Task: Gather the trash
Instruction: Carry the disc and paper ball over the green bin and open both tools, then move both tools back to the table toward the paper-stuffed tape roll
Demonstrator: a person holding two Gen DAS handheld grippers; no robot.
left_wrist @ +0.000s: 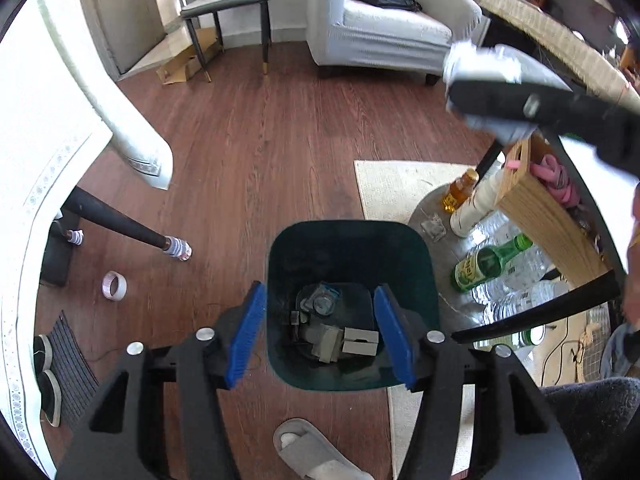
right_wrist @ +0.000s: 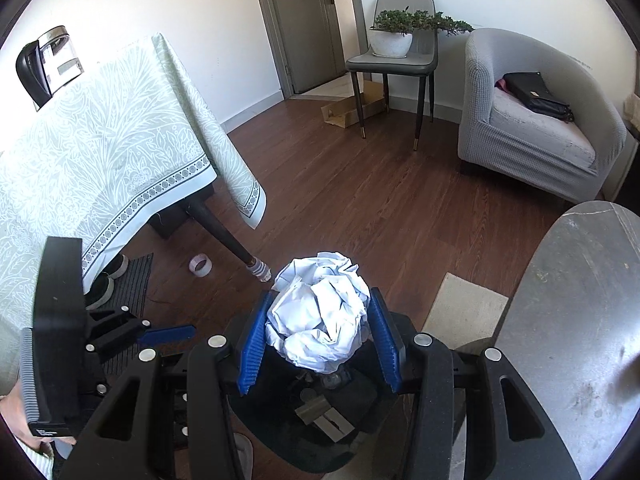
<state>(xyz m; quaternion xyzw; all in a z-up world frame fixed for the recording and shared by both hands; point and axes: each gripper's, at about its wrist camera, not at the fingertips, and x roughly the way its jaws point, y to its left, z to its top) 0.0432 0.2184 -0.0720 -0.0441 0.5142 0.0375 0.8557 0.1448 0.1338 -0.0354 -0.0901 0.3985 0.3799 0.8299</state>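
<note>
The dark green trash bin (left_wrist: 347, 304) stands open on the wood floor beside the rug, placed within reach of both hands so scraps can be dropped straight down into it; grey cardboard pieces and a clear plastic wrapper already lie at its bottom. The left gripper (left_wrist: 320, 336) hangs directly over the bin's mouth with its blue pads spread apart and nothing between them, a pose that suits having let something fall. The right gripper (right_wrist: 318, 344) is clamped on a crumpled ball of white paper (right_wrist: 320, 320), both pads pressing its sides, and it is held above the bin's rim, so the paper looks set to drop in next.
</note>
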